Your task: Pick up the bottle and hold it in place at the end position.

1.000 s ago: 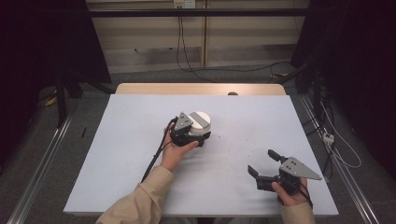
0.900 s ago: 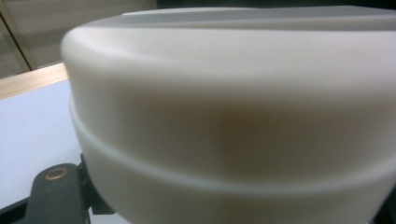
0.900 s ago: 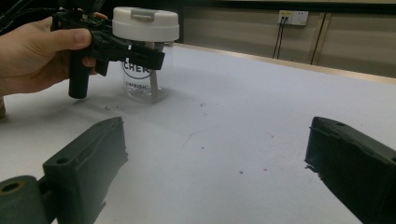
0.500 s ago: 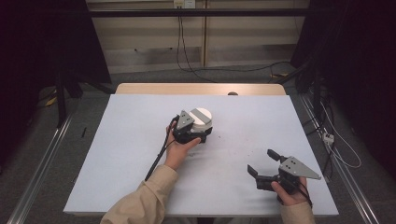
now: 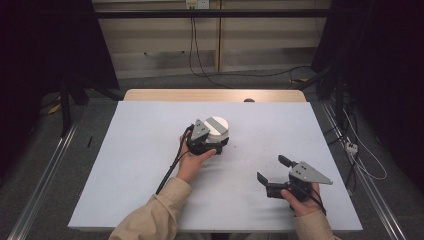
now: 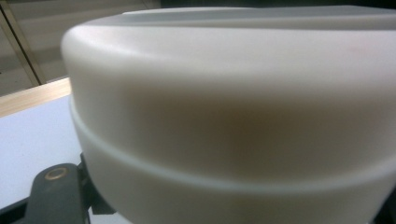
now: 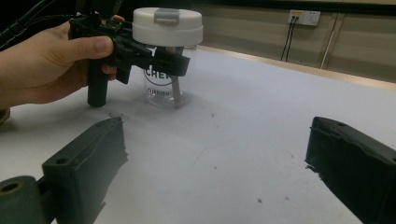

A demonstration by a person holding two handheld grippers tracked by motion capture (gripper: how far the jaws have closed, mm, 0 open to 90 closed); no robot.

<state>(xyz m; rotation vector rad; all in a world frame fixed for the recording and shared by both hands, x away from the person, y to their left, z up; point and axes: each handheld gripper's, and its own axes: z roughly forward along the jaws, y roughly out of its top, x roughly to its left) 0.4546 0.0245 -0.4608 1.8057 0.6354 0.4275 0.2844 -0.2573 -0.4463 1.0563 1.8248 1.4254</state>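
While upright on table (image 5: pixel 140 150): jar (image 7: pixel 166 70) w/ white lid, pinched in left claw (image 7: pixel 159 60); right claw (image 5: pixel 272 170) spread, nearby.

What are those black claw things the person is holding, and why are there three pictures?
Those are grippers, tools with two black jaws that pinch, worked by hand. One picture comes from a camera up high, looking down on the white table. The other two come from little cameras riding on each gripper.

The left gripper is pinching a clear jar just under its white lid. The jar stands on the table. In the left gripper's own picture, the lid is so close that it looks huge and blurry.

The right gripper holds nothing. Its jaws are wide apart, near the table's front edge, and its camera looks across at the jar and the person's left hand.
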